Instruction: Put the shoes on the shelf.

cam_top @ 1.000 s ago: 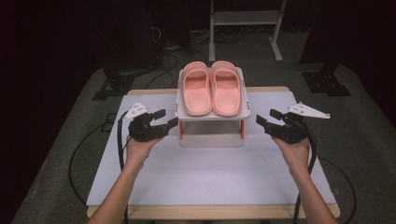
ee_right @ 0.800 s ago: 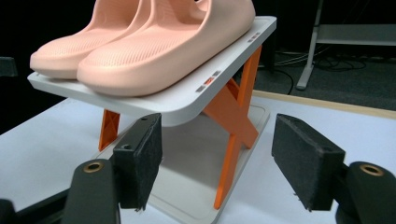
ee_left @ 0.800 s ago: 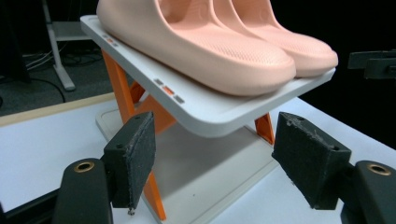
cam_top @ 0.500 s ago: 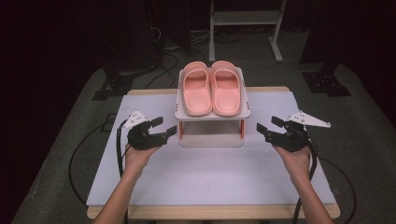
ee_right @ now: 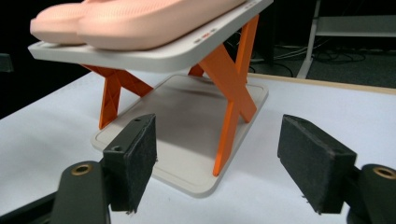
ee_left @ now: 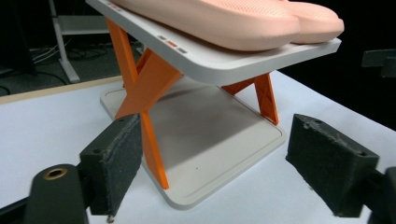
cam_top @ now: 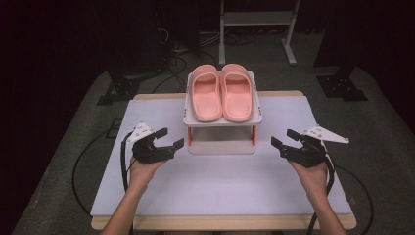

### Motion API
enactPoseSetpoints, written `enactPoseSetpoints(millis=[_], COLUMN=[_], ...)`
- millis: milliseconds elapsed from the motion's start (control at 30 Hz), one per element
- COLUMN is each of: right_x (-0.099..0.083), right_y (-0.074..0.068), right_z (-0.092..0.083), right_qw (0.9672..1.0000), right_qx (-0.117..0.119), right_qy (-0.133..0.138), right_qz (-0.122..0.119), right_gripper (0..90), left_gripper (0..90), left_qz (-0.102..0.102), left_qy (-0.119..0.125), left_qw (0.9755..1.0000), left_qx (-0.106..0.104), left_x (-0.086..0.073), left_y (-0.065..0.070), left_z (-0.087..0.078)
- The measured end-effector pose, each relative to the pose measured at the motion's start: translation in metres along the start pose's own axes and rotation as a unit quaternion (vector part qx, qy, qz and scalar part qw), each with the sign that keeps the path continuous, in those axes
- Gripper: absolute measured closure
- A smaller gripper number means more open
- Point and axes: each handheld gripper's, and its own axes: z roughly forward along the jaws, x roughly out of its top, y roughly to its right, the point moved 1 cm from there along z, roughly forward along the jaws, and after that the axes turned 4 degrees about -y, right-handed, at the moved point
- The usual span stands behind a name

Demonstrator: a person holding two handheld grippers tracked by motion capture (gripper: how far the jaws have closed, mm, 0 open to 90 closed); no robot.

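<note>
A pair of pink slippers (cam_top: pixel 221 93) lies side by side on the top shelf of a small white rack (cam_top: pixel 222 122) with orange crossed legs, at the table's far middle. My left gripper (cam_top: pixel 170 138) is left of the rack, open and empty, clear of it. My right gripper (cam_top: pixel 282 137) mirrors it on the right, also open and empty. Both pairs of jaws have just been opening with nothing between them. The left gripper view looks between its pads (ee_left: pixel 116 163) at the rack's lower shelf (ee_left: pixel 210 135) and the slippers (ee_left: pixel 224 18). The right gripper view shows the same rack (ee_right: pixel 154 53) beyond its pads (ee_right: pixel 317 163).
The white table top (cam_top: pixel 220 191) has a wooden front edge. Cables trail from both grippers off the table's sides. A metal stand (cam_top: pixel 254 19) and dark equipment bases are on the floor behind the table.
Both hands have drawn back from the rack toward the near side and sunk a little. Both pairs of jaws stand wider than before.
</note>
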Motion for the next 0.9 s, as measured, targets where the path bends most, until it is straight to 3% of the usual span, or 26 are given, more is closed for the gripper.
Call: enactPoseSetpoints(millis=[400, 900], right_x=[-0.015, -0.040], right_y=[0.002, 0.007], right_z=[-0.005, -0.014], right_qw=[1.0000, 1.0000], right_qx=[-0.003, -0.004], right_qy=[0.000, -0.006], right_qz=[0.001, 0.002], right_gripper=[26.9, 25.4], left_gripper=[14.3, 11.2], left_qz=[0.007, 0.000], left_qy=[-0.004, -0.008], left_qw=[0.9999, 0.9998], left_qx=[0.011, 0.020], left_x=[-0.013, -0.033], left_y=[0.001, 0.002], left_z=[-0.004, -0.008])
